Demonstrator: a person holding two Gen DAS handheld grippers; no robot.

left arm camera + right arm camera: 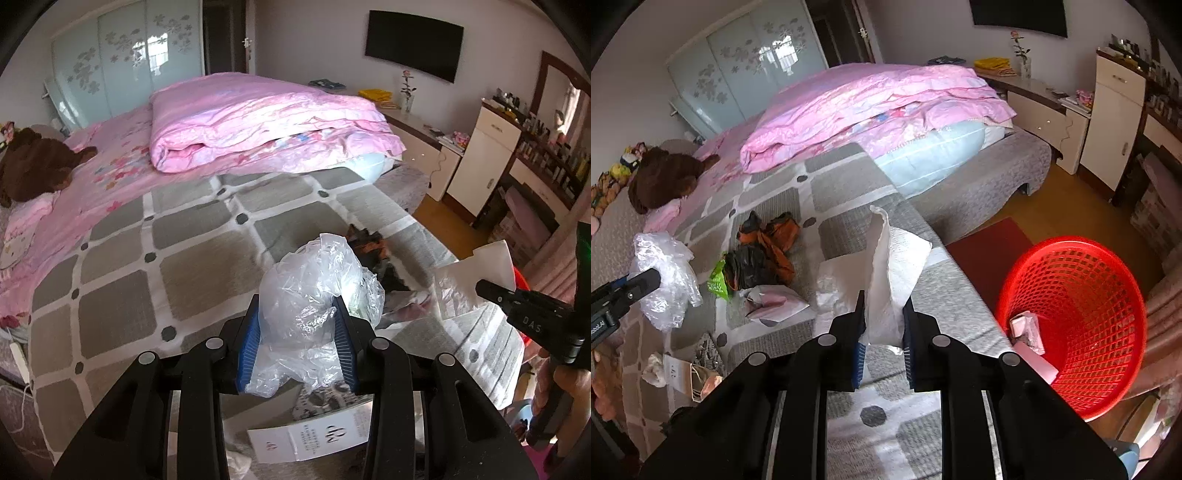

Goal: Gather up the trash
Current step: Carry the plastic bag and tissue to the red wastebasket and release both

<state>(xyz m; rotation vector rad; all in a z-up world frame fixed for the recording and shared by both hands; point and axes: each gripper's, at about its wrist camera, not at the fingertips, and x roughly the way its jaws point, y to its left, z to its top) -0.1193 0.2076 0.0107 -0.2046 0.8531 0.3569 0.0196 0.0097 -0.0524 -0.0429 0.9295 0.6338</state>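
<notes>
Here both grippers are loaded, so the coming move turns on where the red mesh wastebasket (1075, 317) stands relative to each. The right gripper (884, 321) has its jaws closed on a white paper towel (890, 266), which stands up from between the blue pads with its long axis roughly vertical and its top edge flopping toward the bed. The left gripper (297, 325) is clamped on a crumpled clear plastic bag (314, 295), which bulges above and spills below the fingers. The wastebasket sits on the floor just off the right-hand edge of the bed, tilted so its mouth faces up and toward the right gripper, with a pinkish box or packet already lying inside. It lies to the right of the paper towel and lower than it, beside the edge of the grey checked bedspread (846, 192); the right hand is plainly the nearer one. The left gripper, seen at the far left of the right wrist view, is well apart from the basket with most of the bed's litter between them: a black and orange wrapper heap (764, 247), a green packet, and a creased pink envelope (775, 302). The likely next move is a short swing of the right gripper rightward and down over the rim, then release.
</notes>
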